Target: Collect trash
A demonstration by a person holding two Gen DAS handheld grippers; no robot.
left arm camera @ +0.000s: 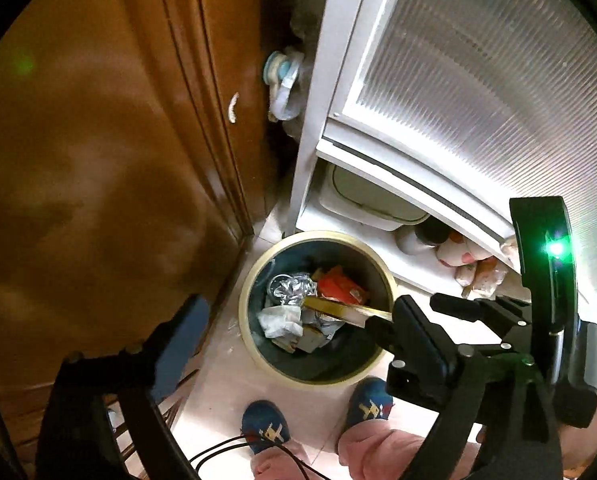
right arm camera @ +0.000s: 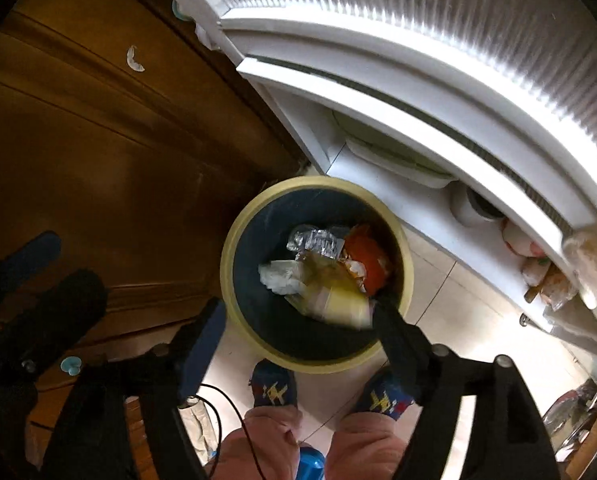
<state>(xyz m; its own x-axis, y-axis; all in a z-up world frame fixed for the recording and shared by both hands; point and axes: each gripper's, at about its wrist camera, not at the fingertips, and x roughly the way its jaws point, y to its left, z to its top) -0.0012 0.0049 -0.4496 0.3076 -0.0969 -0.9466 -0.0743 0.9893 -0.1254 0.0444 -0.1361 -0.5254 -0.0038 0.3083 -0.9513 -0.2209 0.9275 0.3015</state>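
Note:
A round bin with a cream rim [left arm camera: 247, 280] [right arm camera: 227, 248] stands on the tiled floor right below both grippers. Inside lie crumpled silver foil [left arm camera: 290, 289] [right arm camera: 316, 240], a red-orange wrapper [left arm camera: 338, 283] [right arm camera: 368, 258] and white tissue [left arm camera: 279, 321] [right arm camera: 279, 277]. My left gripper [left arm camera: 288, 314] is open over the bin. A flat yellow packet [left arm camera: 338, 309] lies edge-on at the tip of its right finger, not pinched. My right gripper [right arm camera: 298, 308] is open too. A blurred yellowish packet [right arm camera: 338, 300] hangs just off its right fingertip, over the trash.
A brown wooden door [left arm camera: 98, 160] [right arm camera: 78, 140] rises left of the bin. A white frame with ribbed glass [left arm camera: 478, 80] [right arm camera: 418, 20] is behind and right, with clutter under it. The person's blue slippers [left arm camera: 264, 426] [right arm camera: 274, 388] stand close to the bin. A cable [right arm camera: 234, 412] trails by them.

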